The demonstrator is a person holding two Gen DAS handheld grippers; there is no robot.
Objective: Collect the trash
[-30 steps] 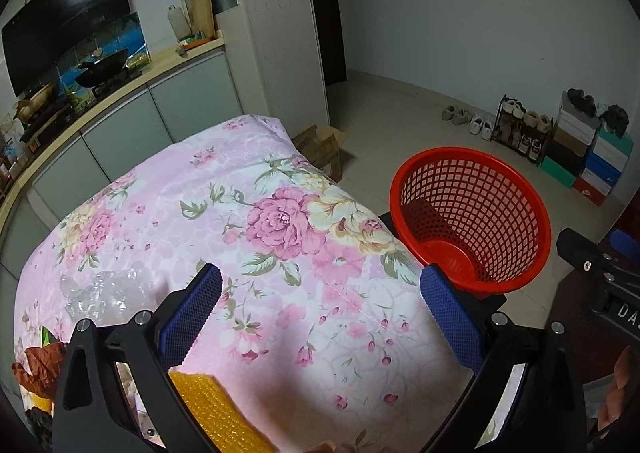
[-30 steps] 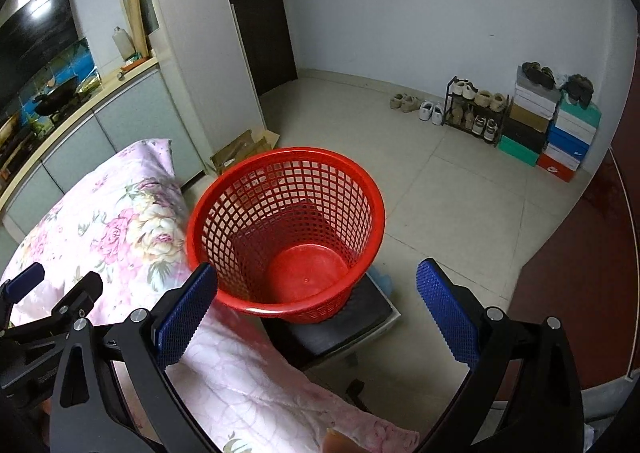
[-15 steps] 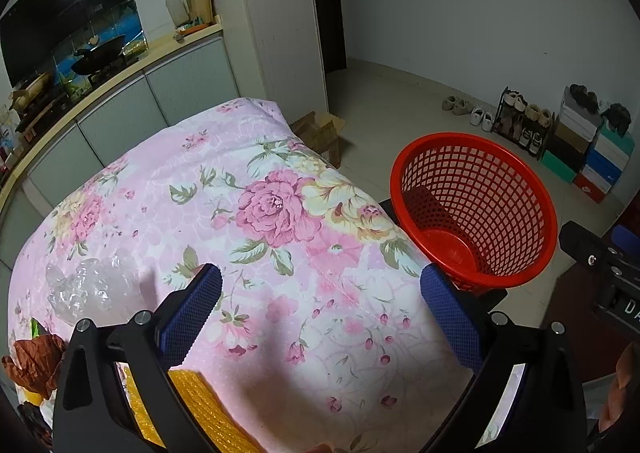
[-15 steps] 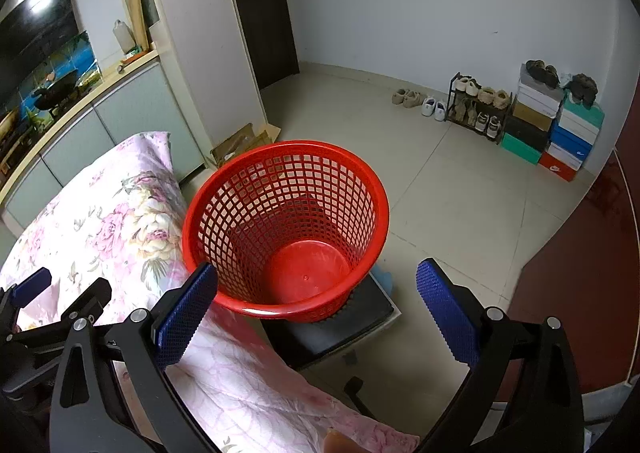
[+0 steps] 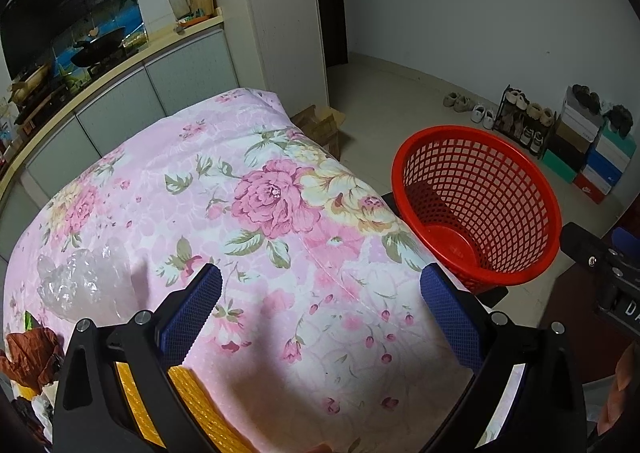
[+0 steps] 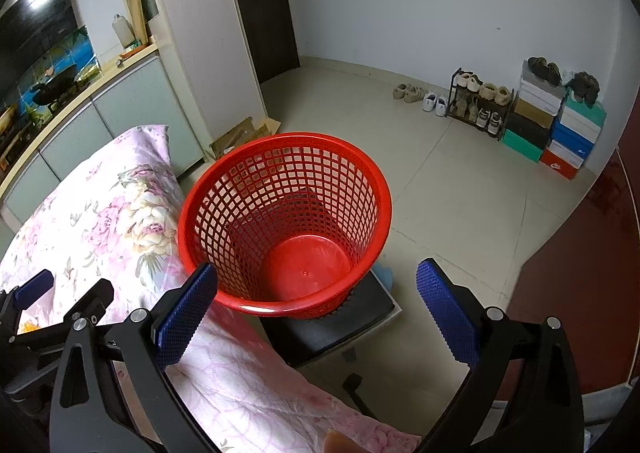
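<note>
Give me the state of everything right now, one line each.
Left gripper: open, holding nothing.
Right gripper: open, holding nothing.
Basket: upright on a black seat, nothing inside.
Clear plastic: crumpled, lying on the floral cloth.
Brown paper: crumpled, at the cloth's edge.

My right gripper hangs wide open over the red basket, nothing between the pads. Basket sits on a black stool, just beside the floral cloth. My left gripper pokes in lower left.
</note>
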